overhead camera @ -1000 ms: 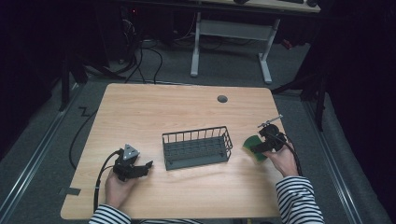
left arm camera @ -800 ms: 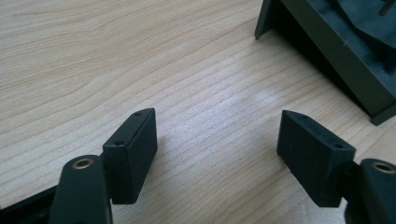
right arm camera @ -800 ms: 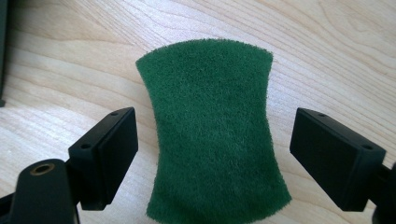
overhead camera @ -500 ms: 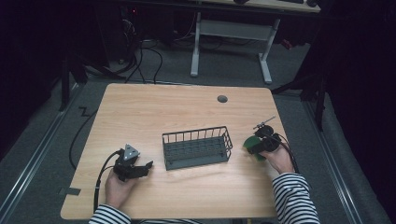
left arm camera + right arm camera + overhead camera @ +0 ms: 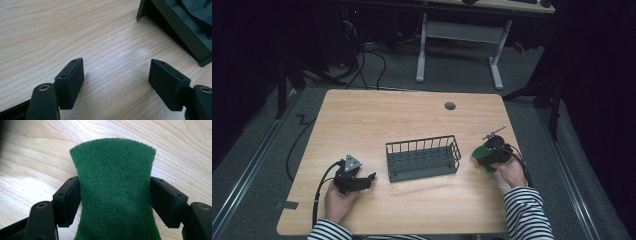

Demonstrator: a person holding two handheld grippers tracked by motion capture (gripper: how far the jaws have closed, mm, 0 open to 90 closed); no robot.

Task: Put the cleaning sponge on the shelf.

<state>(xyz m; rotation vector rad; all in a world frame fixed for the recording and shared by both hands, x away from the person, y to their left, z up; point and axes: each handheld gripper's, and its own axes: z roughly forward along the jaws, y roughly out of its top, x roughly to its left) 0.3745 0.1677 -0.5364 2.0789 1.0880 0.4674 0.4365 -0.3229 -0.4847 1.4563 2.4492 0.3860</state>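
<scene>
- The right gripper (image 5: 115,195) squeezes the green sponge (image 5: 115,190) tight, just right of the wire basket (image 5: 423,157).
- The soft sponge might bend and slip out.
- The left gripper (image 5: 116,77) rests wide open, holding nothing.

Wire basket (image 5: 423,158) stands mid-table (image 5: 377,115), bare wood all around.

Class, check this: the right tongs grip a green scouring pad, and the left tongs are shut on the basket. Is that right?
One error: the left tongs are open, with bare table between the jaws, as the left gripper view shows. The basket lies untouched. The right tongs do grip the green pad.
</scene>
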